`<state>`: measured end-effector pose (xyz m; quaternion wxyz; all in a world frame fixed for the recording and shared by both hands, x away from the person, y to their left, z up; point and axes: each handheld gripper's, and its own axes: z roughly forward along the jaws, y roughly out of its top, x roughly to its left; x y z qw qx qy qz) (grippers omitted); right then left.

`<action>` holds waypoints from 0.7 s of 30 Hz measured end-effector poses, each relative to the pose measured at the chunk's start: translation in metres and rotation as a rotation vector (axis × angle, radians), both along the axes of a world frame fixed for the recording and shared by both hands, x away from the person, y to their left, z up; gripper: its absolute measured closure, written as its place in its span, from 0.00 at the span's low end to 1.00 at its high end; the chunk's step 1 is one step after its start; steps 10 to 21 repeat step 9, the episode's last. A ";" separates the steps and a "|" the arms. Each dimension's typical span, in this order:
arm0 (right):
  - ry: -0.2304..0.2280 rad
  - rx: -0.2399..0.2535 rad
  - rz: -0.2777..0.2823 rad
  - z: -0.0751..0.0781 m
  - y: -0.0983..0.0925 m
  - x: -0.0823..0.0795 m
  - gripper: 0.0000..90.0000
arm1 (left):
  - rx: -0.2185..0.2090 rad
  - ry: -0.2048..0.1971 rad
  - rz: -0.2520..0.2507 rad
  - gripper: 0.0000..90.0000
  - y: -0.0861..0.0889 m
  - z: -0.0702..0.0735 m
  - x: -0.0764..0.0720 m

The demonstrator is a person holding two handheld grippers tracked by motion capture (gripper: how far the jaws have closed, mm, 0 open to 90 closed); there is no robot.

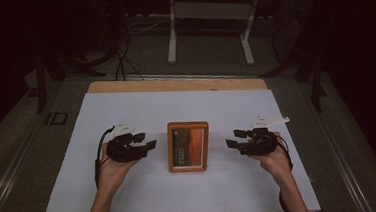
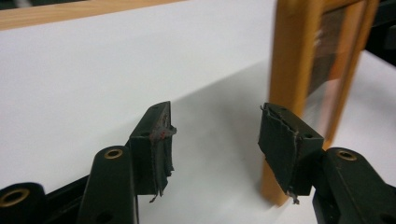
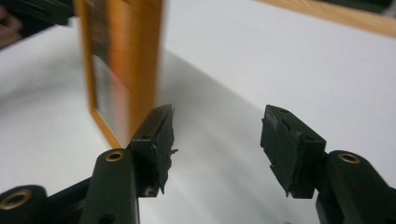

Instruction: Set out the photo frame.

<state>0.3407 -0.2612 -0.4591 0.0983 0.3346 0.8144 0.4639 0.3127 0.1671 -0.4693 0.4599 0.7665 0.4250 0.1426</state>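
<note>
Two tongs flank a wooden picture frame [image 1: 189,146] that lies flat near the middle of a white sheet [image 1: 126,110] covering the desk [image 1: 174,83]. The left tongs [image 1: 147,141] sit just left of the frame, held in the person's left hand [image 1: 111,171]; the right tongs [image 1: 232,139] sit just right of the frame, held in the right hand [image 1: 275,161]. Both point inward toward the frame, each clear of its edge.

In the left gripper view, the left tongs [image 2: 215,140] stand wide apart with bare white sheet [image 2: 116,70] between the pads; the frame [image 2: 289,60] passes behind the right-hand jaw, and no pad presses on it. In the right gripper view, the right tongs [image 3: 217,140] are likewise spread wide over the sheet [image 3: 280,60], with the frame [image 3: 126,60] beyond the left-hand jaw and nothing gripped.

The frame shows an orange-brown picture under its glass. Beyond the far edge of the desk, well away from the frame, the white legs of a stand [image 1: 173,47] rest on the floor [image 1: 213,66].
</note>
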 end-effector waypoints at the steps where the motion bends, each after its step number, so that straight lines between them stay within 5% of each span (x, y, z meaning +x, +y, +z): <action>1: 0.020 -0.007 -0.033 -0.005 -0.011 -0.001 0.48 | 0.021 -0.002 0.022 0.49 0.004 -0.002 -0.003; 6: 0.056 -0.007 -0.095 -0.017 -0.031 -0.004 0.46 | 0.051 0.001 0.065 0.48 0.013 -0.011 -0.008; 8: 0.078 -0.065 -0.161 -0.026 -0.043 -0.004 0.43 | 0.095 0.021 0.131 0.47 0.023 -0.022 -0.011; 21: 0.078 -0.065 -0.161 -0.026 -0.043 -0.004 0.43 | 0.095 0.021 0.131 0.47 0.023 -0.022 -0.011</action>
